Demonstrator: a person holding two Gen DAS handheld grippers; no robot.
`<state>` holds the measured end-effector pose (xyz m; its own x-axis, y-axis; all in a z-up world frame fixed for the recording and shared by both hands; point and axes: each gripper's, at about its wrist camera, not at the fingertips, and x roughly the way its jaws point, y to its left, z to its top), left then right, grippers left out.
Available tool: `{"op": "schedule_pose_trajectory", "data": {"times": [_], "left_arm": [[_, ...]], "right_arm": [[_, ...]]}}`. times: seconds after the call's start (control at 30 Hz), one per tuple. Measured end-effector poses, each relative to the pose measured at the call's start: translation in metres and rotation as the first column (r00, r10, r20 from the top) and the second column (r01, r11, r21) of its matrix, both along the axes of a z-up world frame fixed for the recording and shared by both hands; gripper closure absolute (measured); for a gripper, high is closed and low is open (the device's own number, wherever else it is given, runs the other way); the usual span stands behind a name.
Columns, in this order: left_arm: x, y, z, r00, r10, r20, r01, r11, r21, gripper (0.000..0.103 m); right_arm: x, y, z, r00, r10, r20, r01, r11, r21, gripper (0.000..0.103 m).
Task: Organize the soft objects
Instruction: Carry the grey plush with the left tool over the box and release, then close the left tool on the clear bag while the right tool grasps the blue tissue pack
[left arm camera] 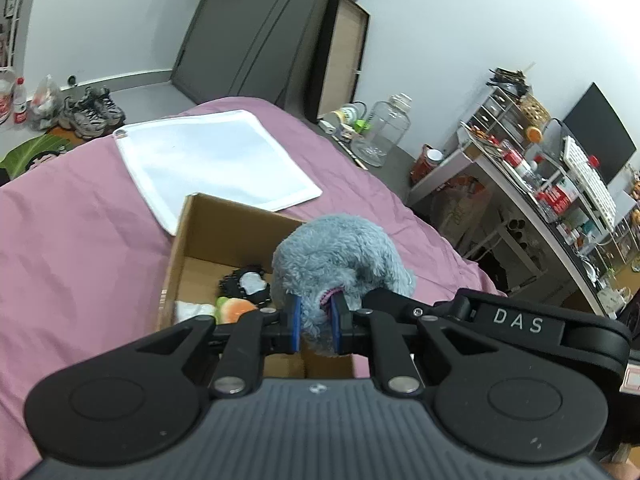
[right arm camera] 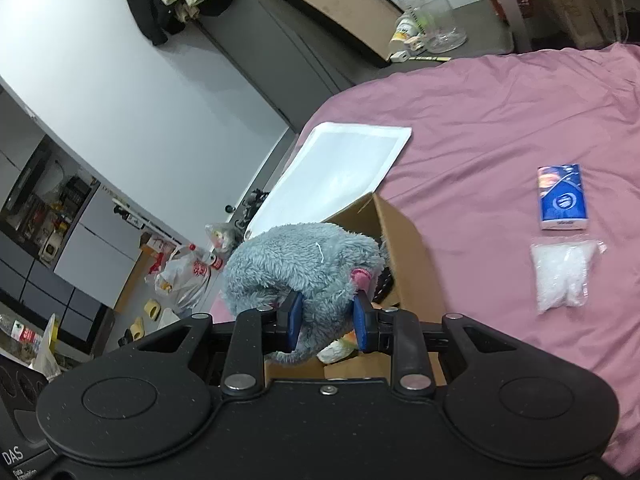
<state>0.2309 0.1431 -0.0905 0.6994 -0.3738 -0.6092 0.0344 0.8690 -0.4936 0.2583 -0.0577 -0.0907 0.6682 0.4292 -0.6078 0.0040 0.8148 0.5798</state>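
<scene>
A fluffy grey-blue plush toy (left arm camera: 340, 256) with pink details hangs over an open cardboard box (left arm camera: 224, 224) on the pink bedspread. My left gripper (left arm camera: 316, 322) is shut on the toy's lower end. In the right wrist view the same plush toy (right arm camera: 296, 264) is also clamped by my right gripper (right arm camera: 326, 320), over the cardboard box (right arm camera: 404, 248). Inside the box lie a black-and-white soft toy (left arm camera: 246, 284), an orange-green soft toy (left arm camera: 234, 309) and something white. A blue tissue pack (right arm camera: 562, 197) and a clear bag of white filling (right arm camera: 564, 274) lie on the bed to the right.
A white cloth (left arm camera: 212, 160) is spread on the pink bedspread (left arm camera: 80, 240) beyond the box. A cluttered desk (left arm camera: 532, 184) and a glass jar (left arm camera: 382, 132) stand to the right of the bed. Shoes (left arm camera: 90, 112) and bags sit on the floor beyond.
</scene>
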Motion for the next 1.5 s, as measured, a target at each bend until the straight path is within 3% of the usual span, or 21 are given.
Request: {"op": "schedule_pose_trajectory", "data": {"times": [0.2, 0.3, 0.47, 0.53, 0.6, 0.67, 1.17, 1.5], "left_arm": [[0.004, 0.011, -0.008, 0.999, 0.024, -0.048, -0.023, 0.999, 0.023, 0.088], [0.005, 0.009, -0.012, 0.996, 0.02, -0.081, -0.013, 0.997, 0.076, 0.087], [0.013, 0.013, -0.021, 0.981, 0.079, -0.176, -0.056, 0.99, 0.131, 0.082], [0.014, 0.017, -0.022, 0.977, 0.109, -0.181, -0.084, 0.987, 0.137, 0.074], [0.015, 0.021, -0.018, 0.977, 0.129, -0.172, -0.106, 0.985, 0.134, 0.062], [0.014, 0.02, -0.013, 0.978, 0.146, -0.147, -0.124, 0.982, 0.145, 0.054], [0.011, -0.039, -0.001, 0.992, 0.048, -0.117, -0.025, 0.981, 0.192, 0.052], [0.009, -0.077, 0.013, 0.995, 0.02, -0.101, 0.004, 0.972, 0.237, 0.052]], "right_arm": [[0.004, 0.013, -0.013, 0.999, 0.01, -0.034, -0.009, 1.0, 0.023, 0.077], [0.004, 0.015, -0.023, 0.997, 0.015, -0.069, -0.012, 0.999, 0.046, 0.077], [0.011, 0.012, -0.039, 0.98, 0.045, -0.195, -0.027, 0.995, 0.096, 0.07], [0.008, 0.008, -0.037, 0.982, 0.038, -0.185, -0.023, 0.996, 0.083, 0.063], [0.005, 0.001, -0.032, 0.985, 0.024, -0.17, -0.011, 0.997, 0.077, 0.05], [0.004, -0.008, -0.027, 0.987, 0.02, -0.158, -0.008, 0.997, 0.075, 0.05], [-0.008, -0.089, -0.014, 0.992, -0.086, -0.097, 0.086, 0.996, -0.004, 0.046], [-0.006, -0.142, -0.019, 0.984, -0.157, -0.087, 0.16, 0.987, 0.03, 0.042]]}}
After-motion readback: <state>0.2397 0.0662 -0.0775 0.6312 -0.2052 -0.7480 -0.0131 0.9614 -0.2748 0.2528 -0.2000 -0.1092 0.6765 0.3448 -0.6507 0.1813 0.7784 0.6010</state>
